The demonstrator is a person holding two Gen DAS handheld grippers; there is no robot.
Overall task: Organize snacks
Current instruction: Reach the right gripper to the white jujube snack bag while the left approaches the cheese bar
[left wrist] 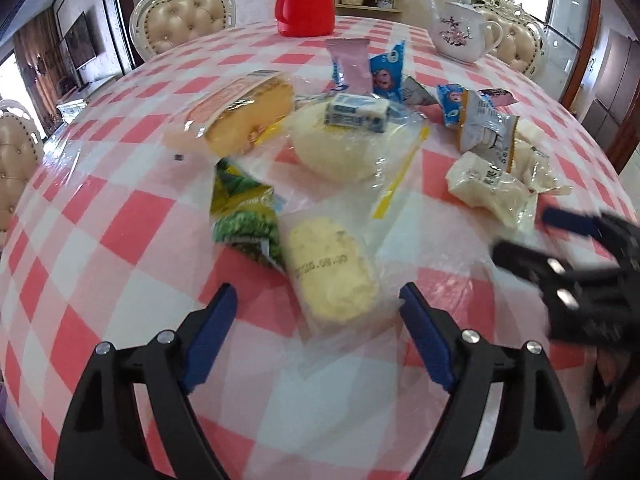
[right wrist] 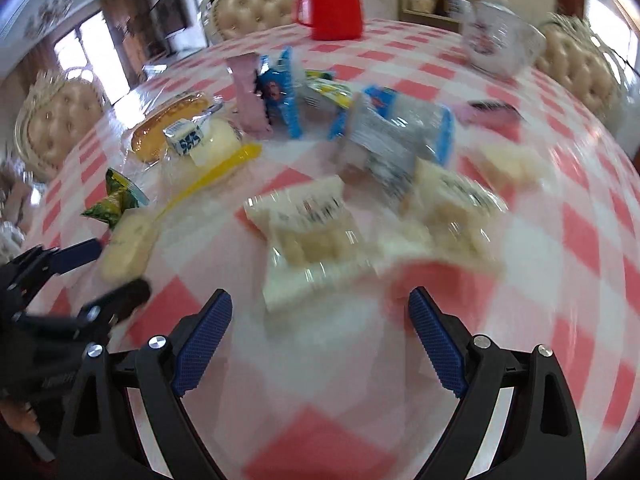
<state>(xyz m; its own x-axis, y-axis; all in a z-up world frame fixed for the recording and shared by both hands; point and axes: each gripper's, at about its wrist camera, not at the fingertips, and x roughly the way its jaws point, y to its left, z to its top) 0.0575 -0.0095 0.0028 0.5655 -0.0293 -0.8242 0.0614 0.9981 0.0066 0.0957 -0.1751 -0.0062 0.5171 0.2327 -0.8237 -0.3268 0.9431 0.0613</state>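
Wrapped snacks lie scattered on a round table with a pink-and-white checked cloth (left wrist: 120,220). My left gripper (left wrist: 316,300) is open, and a pale yellow pastry in clear wrap (left wrist: 332,272) lies between its blue pads without touching them. A green-yellow packet (left wrist: 244,216) lies just left of the pastry. My right gripper (right wrist: 320,298) is open and empty, low over the cloth. A clear pack of pale cakes (right wrist: 308,232) lies just ahead of it, blurred. The right gripper (left wrist: 528,234) also shows at the right edge of the left wrist view.
Farther back lie a yellow cake slice pack (left wrist: 244,116), a white bun in a zip bag (left wrist: 336,148) with a small blue-white box (left wrist: 356,114) on it, and pink (left wrist: 350,68), blue (left wrist: 386,72) and grey packets (left wrist: 486,128). A red thermos (left wrist: 306,0) and teapot (left wrist: 460,32) stand behind.
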